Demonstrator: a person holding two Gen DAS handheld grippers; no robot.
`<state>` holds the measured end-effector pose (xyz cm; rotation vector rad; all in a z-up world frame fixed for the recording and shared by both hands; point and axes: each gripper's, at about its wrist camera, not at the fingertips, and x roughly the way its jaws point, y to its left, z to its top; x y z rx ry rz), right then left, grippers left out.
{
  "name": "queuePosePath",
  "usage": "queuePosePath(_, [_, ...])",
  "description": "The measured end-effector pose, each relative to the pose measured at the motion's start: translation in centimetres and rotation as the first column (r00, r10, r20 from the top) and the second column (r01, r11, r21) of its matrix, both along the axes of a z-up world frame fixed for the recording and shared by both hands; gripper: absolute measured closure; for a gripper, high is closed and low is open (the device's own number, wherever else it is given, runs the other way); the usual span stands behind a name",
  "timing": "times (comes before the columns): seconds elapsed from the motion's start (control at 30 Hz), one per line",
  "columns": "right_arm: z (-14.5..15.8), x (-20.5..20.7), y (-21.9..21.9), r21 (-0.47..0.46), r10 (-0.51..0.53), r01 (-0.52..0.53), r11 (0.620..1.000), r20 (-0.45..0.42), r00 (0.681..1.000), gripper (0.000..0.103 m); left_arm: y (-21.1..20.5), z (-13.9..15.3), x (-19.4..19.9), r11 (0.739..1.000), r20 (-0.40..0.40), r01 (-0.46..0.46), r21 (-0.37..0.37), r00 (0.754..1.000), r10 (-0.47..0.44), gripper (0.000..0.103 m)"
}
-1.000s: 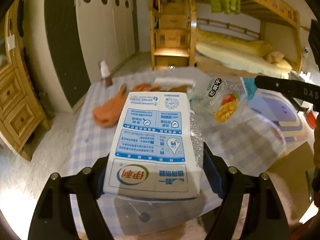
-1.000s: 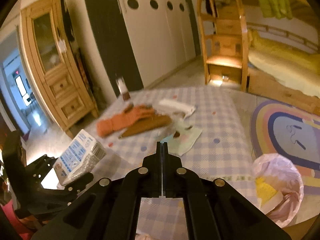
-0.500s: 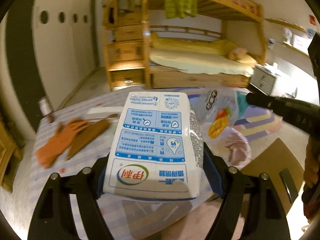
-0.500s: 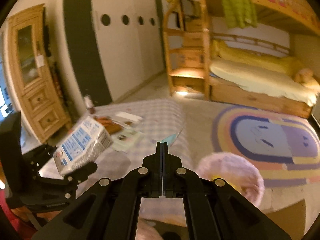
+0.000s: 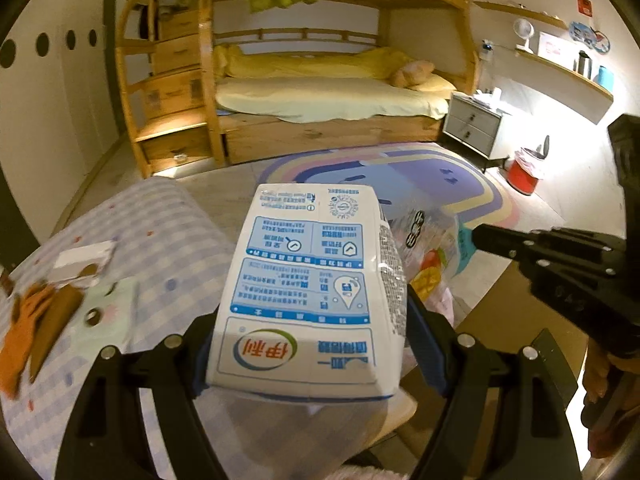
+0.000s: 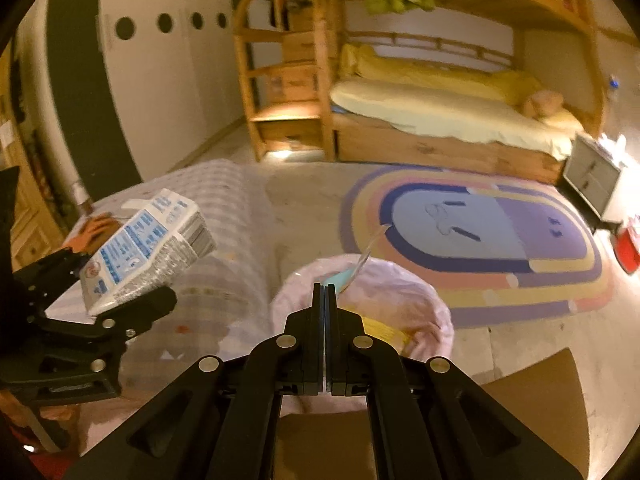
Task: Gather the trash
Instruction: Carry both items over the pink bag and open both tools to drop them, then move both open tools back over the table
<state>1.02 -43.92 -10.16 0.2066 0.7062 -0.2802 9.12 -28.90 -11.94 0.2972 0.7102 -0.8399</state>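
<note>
On the left, the left gripper [image 6: 132, 280] clamps a white-and-blue milk carton [image 5: 312, 288] above the checked table's [image 5: 168, 240] edge; carry it fully over the pink-lined bin [image 6: 360, 292] before opening. At right, the right gripper [image 6: 325, 292] pinches a clear mango wrapper [image 5: 432, 248] above that bin.

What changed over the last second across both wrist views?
Both grippers swung from over the checked table toward the pink-lined trash bin, now beneath the right gripper. Unchanged: left gripper clamps the milk carton; right pinches the thin snack wrapper.
</note>
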Motion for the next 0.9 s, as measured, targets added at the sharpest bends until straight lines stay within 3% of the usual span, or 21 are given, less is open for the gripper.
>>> queuePosePath(0.03, [-0.5,0.2,-0.8,0.009,-0.014,0.014,1.000,0.000,1.000,0.101,-0.6,-0.2,0.2,1.000,-0.006,0.007,0.002,1.000,-0.007,0.027])
queuePosePath(0.1, [-1.6,0.8,-2.1,0.021,-0.038,0.038,0.999,-0.018,0.999,0.079,-1.6,-0.7,0.5,1.000,-0.015,0.023,0.007,1.000,-0.023,0.027])
queuePosePath(0.17, [-2.4,1.1,-3.2,0.041,-0.063,0.064,0.997,-0.025,0.998,0.071,-2.3,-1.1,0.6,0.999,-0.018,0.038,0.017,0.999,-0.037,0.027])
queuePosePath(0.4, [-3.8,0.4,-5.4,0.097,-0.131,0.134,0.986,-0.035,0.991,0.070,-5.3,-2.1,1.1,0.996,-0.017,0.084,0.020,0.996,-0.084,0.025])
queuePosePath(0.43, [-3.8,0.2,-5.5,0.100,-0.138,0.141,0.985,-0.034,0.990,0.070,-5.7,-2.1,1.1,0.996,-0.007,0.090,0.024,0.996,-0.090,0.023])
queuePosePath(0.5, [-3.8,-0.2,-6.0,0.106,-0.159,0.161,0.981,-0.032,0.987,0.070,-6.1,-2.1,0.8,0.996,0.019,0.077,0.037,0.997,-0.078,0.008])
queuePosePath(0.53, [-3.8,-0.5,-6.2,0.110,-0.167,0.169,0.979,-0.030,0.986,0.070,-6.0,-2.0,0.8,0.997,0.027,0.071,0.036,0.997,-0.072,0.008])
queuePosePath(0.9, [-2.4,-1.6,-4.9,0.135,-0.147,0.146,0.980,-0.004,0.989,0.070,0.1,-0.3,1.0,0.997,0.014,-0.069,0.014,0.998,0.069,0.008])
